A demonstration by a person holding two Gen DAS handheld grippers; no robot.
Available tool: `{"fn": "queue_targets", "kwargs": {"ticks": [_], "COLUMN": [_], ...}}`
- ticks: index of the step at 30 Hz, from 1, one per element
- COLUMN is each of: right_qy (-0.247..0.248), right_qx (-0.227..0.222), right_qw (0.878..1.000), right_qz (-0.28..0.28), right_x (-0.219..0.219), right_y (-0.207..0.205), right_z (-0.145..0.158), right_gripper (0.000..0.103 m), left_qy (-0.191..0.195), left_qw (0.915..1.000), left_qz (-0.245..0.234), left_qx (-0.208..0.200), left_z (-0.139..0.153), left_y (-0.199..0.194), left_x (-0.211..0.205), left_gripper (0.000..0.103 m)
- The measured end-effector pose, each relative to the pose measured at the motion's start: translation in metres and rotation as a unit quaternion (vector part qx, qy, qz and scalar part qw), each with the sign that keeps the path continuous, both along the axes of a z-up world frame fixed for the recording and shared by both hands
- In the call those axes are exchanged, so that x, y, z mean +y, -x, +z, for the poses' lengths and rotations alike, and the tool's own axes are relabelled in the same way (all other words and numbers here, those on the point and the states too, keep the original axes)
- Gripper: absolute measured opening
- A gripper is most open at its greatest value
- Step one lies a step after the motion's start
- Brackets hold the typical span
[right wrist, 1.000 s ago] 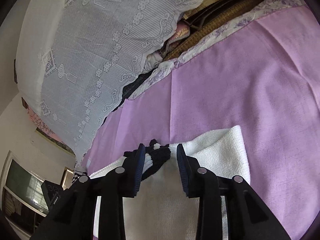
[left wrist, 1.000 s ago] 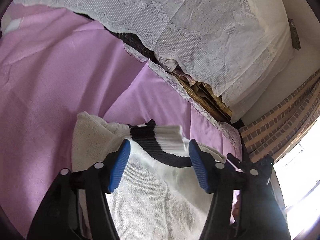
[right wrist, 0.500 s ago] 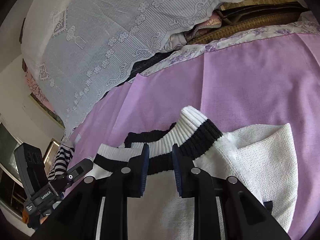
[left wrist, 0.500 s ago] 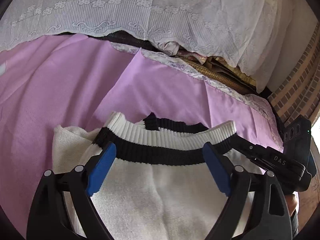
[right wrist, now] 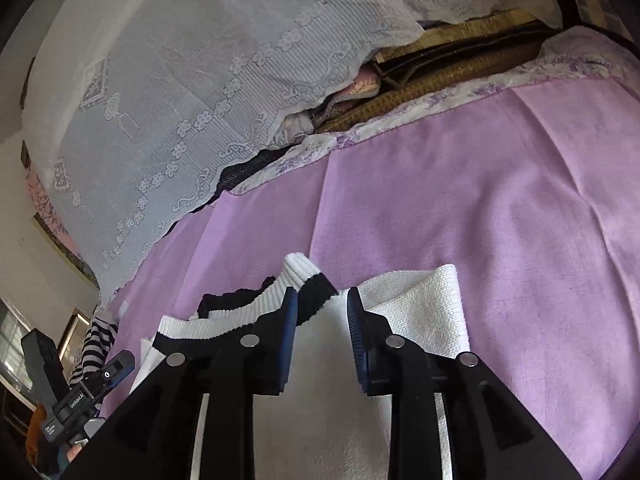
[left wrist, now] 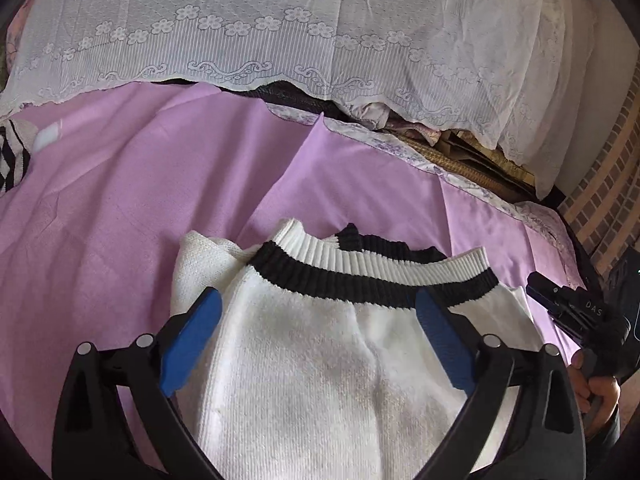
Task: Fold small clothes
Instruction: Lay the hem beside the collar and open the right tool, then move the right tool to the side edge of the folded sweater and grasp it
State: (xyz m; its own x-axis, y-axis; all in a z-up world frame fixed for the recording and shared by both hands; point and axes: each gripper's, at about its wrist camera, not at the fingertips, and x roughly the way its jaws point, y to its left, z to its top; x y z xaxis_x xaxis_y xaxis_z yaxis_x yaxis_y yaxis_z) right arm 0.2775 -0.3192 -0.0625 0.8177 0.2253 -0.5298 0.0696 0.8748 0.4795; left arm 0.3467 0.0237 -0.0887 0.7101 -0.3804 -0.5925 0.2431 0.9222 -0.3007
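Observation:
A small white knit sweater point(left wrist: 320, 360) with a black-and-white ribbed hem point(left wrist: 372, 276) lies on the purple sheet point(left wrist: 140, 208). My left gripper point(left wrist: 316, 336) is wide open, its blue pads on either side of the sweater body, just short of the hem. My right gripper point(right wrist: 322, 328) has its jaws a narrow gap apart over the sweater's point(right wrist: 416, 304) right corner; the ribbed hem point(right wrist: 304, 284) rises just beyond the fingertips. Nothing is clamped that I can see. The right gripper also shows at the right edge of the left wrist view point(left wrist: 576, 312).
A white lace cover point(left wrist: 320, 32) drapes over stacked bedding behind the sheet. A black-and-white striped garment point(left wrist: 10, 156) lies at the far left. Woven mats point(right wrist: 440, 72) and a brick wall point(left wrist: 608, 184) are at the back right.
The sweater's hem has been spread out flat across the sheet. My left gripper stays open. My right gripper's jaws have opened slightly and the hem now sits beyond them.

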Motion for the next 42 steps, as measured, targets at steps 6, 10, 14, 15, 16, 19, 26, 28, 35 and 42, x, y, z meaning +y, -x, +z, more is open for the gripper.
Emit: {"fn": "queue_targets", "kwargs": {"ticks": [6,10,14,15,16,19,26,28,35,42], "right_qy": [0.032,0.067,0.056,0.051,0.045,0.040,0.131,0.144,0.127,0.106], "right_qx": [0.011,0.049,0.034,0.034,0.037,0.046,-0.015,-0.002,0.084,0.034], "right_qw": [0.996,0.993,0.994,0.995,0.996,0.997,0.989,0.986,0.983,0.991], "right_qz": [0.080,0.088,0.082,0.075,0.072,0.053,0.059,0.080,0.100,0.072], "right_x": [0.052,0.062,0.043,0.037,0.031,0.019,0.048,0.059,0.056,0.045], "right_y": [0.034,0.046,0.067,0.074,0.079,0.097,0.137,0.137,0.117,0.132], "right_z": [0.001,-0.022,-0.023,-0.023,-0.025,-0.028,0.001,-0.004,-0.034,-0.010], "right_gripper": [0.036,0.038,0.037,0.037,0.037,0.036,0.040,0.042,0.057,0.057], "left_qy": [-0.056,-0.114,-0.148,-0.148,-0.147,-0.133,-0.109,-0.135,-0.105,-0.095], "left_qw": [0.9982,0.9922,0.9881,0.9882,0.9881,0.9880,0.9931,0.9897,0.9877,0.9936], "left_qz": [-0.019,0.001,0.023,0.027,0.035,0.068,0.041,0.043,0.041,0.044], "left_qx": [0.010,0.051,0.033,0.030,0.029,0.038,-0.013,0.016,0.108,0.042], "left_z": [-0.008,-0.032,-0.028,-0.027,-0.025,-0.025,-0.009,-0.020,-0.046,-0.012], "left_y": [0.032,0.038,0.061,0.067,0.074,0.087,0.124,0.117,0.092,0.110], "left_x": [-0.026,-0.027,-0.022,-0.019,-0.014,0.004,0.000,-0.006,0.009,-0.006], "left_gripper": [0.098,0.098,0.098,0.098,0.098,0.098,0.098,0.098,0.099,0.099]}}
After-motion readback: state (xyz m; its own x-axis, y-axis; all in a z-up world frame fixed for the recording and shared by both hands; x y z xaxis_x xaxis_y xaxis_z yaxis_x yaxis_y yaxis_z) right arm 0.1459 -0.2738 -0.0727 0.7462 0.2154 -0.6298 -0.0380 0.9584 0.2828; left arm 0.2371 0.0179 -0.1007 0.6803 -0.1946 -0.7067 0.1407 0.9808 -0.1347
